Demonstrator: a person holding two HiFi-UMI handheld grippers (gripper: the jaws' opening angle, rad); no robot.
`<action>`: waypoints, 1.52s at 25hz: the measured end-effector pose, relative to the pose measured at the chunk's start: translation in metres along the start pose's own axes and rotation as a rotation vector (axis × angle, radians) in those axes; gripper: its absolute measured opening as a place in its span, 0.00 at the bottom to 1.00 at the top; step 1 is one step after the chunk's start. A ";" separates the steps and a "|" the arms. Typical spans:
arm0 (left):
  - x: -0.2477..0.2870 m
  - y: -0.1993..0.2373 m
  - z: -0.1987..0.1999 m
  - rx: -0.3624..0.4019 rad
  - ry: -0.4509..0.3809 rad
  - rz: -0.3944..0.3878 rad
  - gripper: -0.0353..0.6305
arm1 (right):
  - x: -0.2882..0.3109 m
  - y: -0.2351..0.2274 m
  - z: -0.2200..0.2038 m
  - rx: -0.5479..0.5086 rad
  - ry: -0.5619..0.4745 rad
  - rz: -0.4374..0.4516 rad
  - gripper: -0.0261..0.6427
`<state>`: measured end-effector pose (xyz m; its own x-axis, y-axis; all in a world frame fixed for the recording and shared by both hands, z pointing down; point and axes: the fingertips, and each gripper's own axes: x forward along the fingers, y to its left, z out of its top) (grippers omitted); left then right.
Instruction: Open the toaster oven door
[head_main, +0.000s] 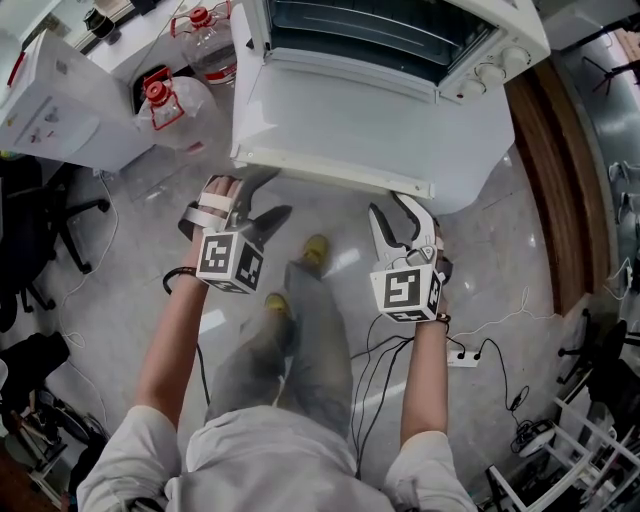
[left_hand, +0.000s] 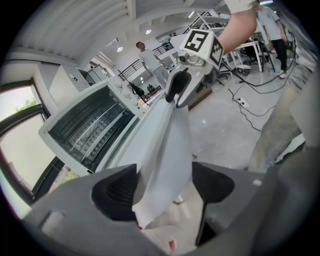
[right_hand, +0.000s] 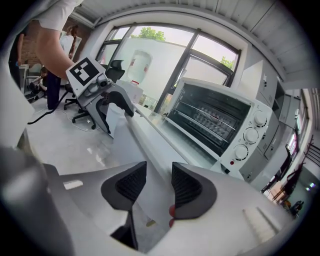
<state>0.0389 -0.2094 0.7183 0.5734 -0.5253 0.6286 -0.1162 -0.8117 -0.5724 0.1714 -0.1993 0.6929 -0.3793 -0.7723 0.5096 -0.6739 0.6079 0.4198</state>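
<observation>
The white toaster oven (head_main: 400, 40) stands with its door (head_main: 360, 120) folded down flat towards me, the dark cavity and rack exposed. A handle bar (head_main: 340, 178) runs along the door's front edge. My left gripper (head_main: 262, 195) is at the bar's left end; in the left gripper view (left_hand: 165, 190) its jaws stand wide, with the door edge (left_hand: 165, 145) between the pads and gaps on both sides. At the bar's right end, my right gripper (head_main: 395, 212) is shut; its pads in the right gripper view (right_hand: 159, 185) press on the white bar (right_hand: 145, 145).
Two clear jugs with red caps (head_main: 165, 105) (head_main: 205, 40) and a white cabinet (head_main: 50, 100) stand left of the oven. A wooden counter edge (head_main: 545, 180) runs on the right. Cables and a power strip (head_main: 465, 355) lie on the floor. A black chair (head_main: 40, 230) stands at far left.
</observation>
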 end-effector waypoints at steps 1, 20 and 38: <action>0.000 0.000 0.000 -0.002 -0.001 0.003 0.56 | 0.000 0.000 0.000 0.004 0.000 -0.002 0.25; -0.020 0.012 0.020 -0.114 -0.076 0.008 0.55 | -0.016 -0.009 0.014 0.197 -0.039 -0.022 0.25; -0.095 0.057 0.063 -0.424 -0.196 0.117 0.38 | -0.077 -0.029 0.069 0.372 -0.087 -0.076 0.25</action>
<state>0.0293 -0.1894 0.5928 0.6740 -0.5947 0.4383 -0.4865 -0.8037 -0.3425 0.1757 -0.1702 0.5898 -0.3609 -0.8350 0.4155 -0.8802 0.4522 0.1443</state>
